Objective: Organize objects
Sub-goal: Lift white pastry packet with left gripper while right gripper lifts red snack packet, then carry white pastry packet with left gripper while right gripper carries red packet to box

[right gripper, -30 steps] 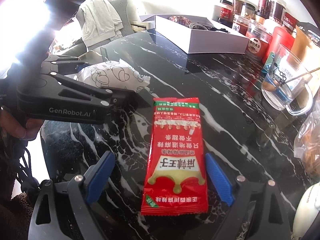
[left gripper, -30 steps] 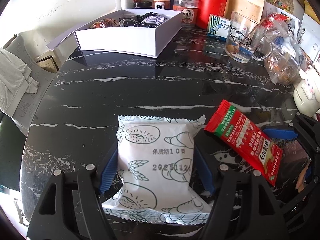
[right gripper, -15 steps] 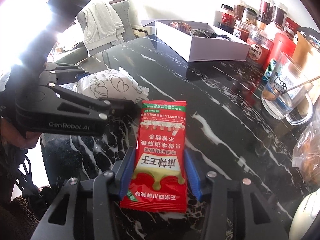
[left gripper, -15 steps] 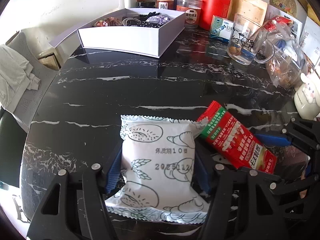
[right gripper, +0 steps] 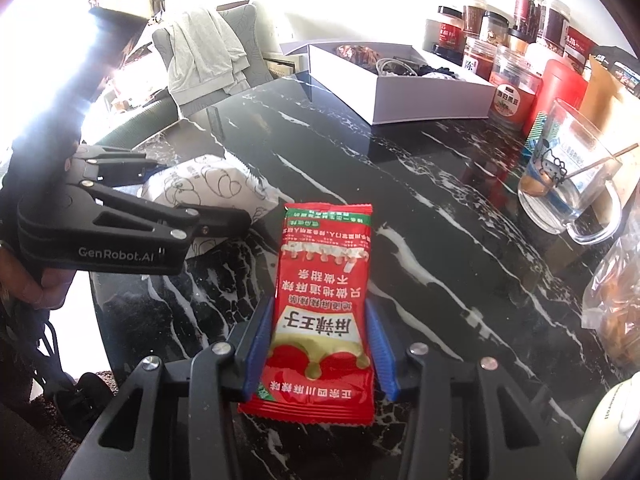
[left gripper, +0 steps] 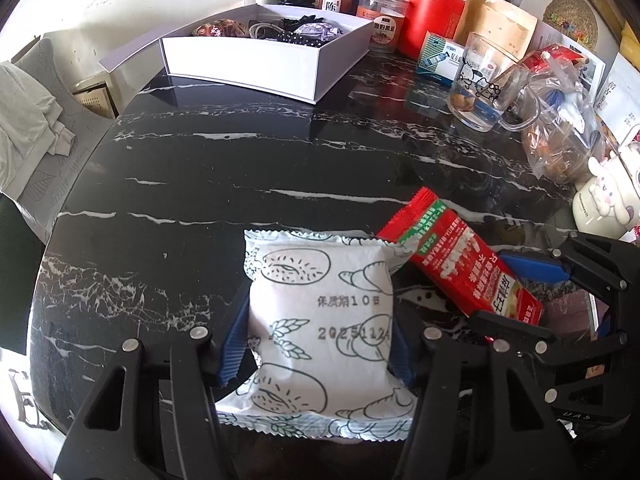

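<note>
Right wrist: red packet (right gripper: pixel 320 312) between tongs (right gripper: pixel 318 350).

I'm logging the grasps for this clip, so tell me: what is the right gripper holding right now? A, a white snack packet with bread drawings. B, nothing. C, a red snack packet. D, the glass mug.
C: the right gripper has its blue jaws closed against both sides of the red snack packet, while the white packet sits in the left gripper.
</note>
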`<action>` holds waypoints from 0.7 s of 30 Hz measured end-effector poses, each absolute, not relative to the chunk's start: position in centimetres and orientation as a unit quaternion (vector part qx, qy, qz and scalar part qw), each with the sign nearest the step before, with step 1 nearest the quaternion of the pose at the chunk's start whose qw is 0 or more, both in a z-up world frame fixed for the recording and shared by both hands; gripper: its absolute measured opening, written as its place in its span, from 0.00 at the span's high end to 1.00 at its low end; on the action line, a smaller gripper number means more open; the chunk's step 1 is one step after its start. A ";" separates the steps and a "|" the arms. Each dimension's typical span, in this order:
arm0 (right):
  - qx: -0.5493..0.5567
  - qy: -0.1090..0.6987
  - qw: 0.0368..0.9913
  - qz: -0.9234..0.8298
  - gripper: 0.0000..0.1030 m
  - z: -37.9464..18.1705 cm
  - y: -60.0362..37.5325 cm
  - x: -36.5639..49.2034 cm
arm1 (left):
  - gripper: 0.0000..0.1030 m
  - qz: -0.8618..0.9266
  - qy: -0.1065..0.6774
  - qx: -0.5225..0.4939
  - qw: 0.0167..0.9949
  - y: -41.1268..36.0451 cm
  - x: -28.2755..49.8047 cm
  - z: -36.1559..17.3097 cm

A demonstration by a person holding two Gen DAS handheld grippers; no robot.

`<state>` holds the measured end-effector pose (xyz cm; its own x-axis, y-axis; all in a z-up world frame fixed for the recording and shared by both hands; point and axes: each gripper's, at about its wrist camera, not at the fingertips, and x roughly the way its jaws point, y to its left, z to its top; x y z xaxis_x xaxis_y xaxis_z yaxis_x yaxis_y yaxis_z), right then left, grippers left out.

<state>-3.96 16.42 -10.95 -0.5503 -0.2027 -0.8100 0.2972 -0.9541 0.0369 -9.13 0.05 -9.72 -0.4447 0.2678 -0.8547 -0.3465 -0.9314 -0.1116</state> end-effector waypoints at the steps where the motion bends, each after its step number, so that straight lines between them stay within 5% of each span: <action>1: 0.453 0.055 0.143 -0.878 0.56 -10.8 16.4 -3.9 | 0.45 0.850 0.038 -0.495 0.177 -0.1 -9.0 -9.6; 21: 0.403 0.070 0.160 -0.898 0.56 -4.9 16.6 -2.8 | 0.45 0.872 0.044 -0.462 0.154 -0.9 -7.6 -2.7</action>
